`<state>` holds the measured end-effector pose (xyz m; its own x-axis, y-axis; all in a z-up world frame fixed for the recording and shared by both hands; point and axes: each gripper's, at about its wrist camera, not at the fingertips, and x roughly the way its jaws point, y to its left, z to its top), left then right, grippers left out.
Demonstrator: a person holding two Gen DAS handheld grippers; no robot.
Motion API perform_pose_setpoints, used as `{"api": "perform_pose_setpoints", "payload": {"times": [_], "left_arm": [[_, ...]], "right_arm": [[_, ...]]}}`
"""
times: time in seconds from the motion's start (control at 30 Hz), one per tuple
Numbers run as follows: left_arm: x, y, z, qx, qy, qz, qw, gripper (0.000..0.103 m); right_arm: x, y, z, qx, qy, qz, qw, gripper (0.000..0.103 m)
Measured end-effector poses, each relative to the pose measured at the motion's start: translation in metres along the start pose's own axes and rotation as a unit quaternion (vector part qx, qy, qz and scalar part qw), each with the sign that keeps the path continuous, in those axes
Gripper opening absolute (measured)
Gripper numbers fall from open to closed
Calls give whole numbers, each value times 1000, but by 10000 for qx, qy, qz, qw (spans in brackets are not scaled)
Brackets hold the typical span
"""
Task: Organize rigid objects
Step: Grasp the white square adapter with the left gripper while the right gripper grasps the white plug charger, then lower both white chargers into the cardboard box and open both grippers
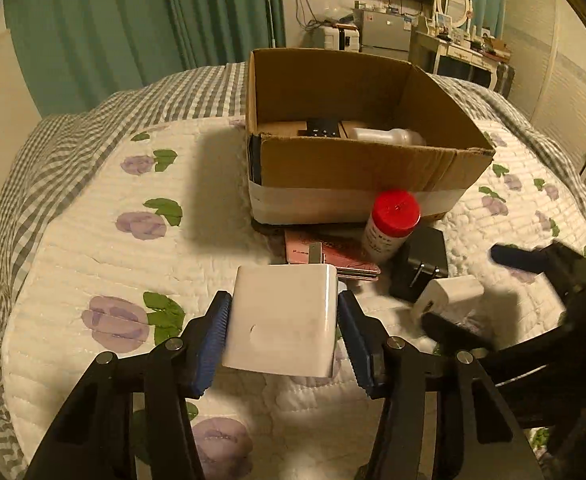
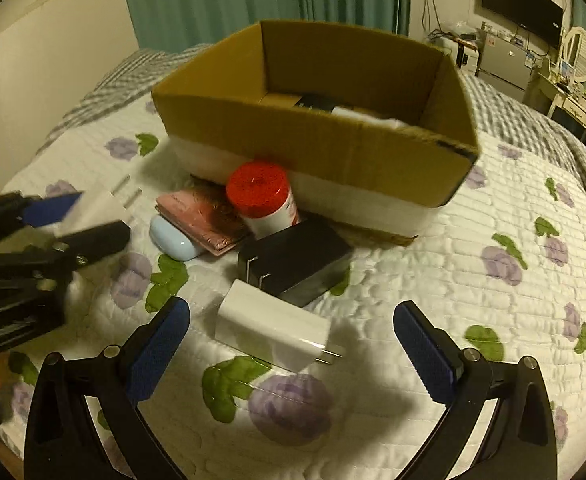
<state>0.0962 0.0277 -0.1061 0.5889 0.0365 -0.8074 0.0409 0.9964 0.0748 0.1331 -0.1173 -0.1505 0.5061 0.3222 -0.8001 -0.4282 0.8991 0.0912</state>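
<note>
Cardboard box on the bed already holds a bottle and a dark item. Left claw grips a white charger; right claw gapes, empty, over a second white charger. Red-capped bottle, black adapter, pink packet remain outside.

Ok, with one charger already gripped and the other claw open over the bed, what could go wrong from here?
1. The left claw pinches the large white charger by its smooth sides; it could slip on the way to the cardboard box.
2. The right claw is open around the small white charger, close to the black adapter; closing may nudge it.
3. The red-capped bottle stands in front of the box and could topple.
</note>
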Motion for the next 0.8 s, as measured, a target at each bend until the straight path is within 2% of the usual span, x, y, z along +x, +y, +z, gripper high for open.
{"api": "perform_pose_setpoints", "payload": {"times": [0.1, 0.17, 0.23, 0.3, 0.37, 0.63, 0.8], "left_arm": [[2, -3, -1, 39, 50, -8, 10000, 55], [5, -4, 0, 53, 88, -36, 9999, 55], [6, -6, -1, 63, 107, -39, 9999, 55], [7, -7, -2, 73, 124, -42, 9999, 55], [7, -8, -2, 64, 134, -29, 9999, 55], [-13, -10, 3, 32, -17, -54, 10000, 55], [-49, -11, 35, -145, -381, -191, 9990, 55]], "right_arm": [[13, 1, -2, 48, 169, -33, 9998, 95], [19, 1, -4, 72, 243, -1, 9997, 79], [20, 1, -6, 67, 267, 112, 9996, 70], [18, 4, -6, -8, 216, 70, 9997, 70], [12, 8, -7, -110, 117, 48, 9999, 60], [-30, 2, 3, -122, -295, -81, 9995, 60], [-75, -13, 35, -47, -766, -133, 9970, 60]]}}
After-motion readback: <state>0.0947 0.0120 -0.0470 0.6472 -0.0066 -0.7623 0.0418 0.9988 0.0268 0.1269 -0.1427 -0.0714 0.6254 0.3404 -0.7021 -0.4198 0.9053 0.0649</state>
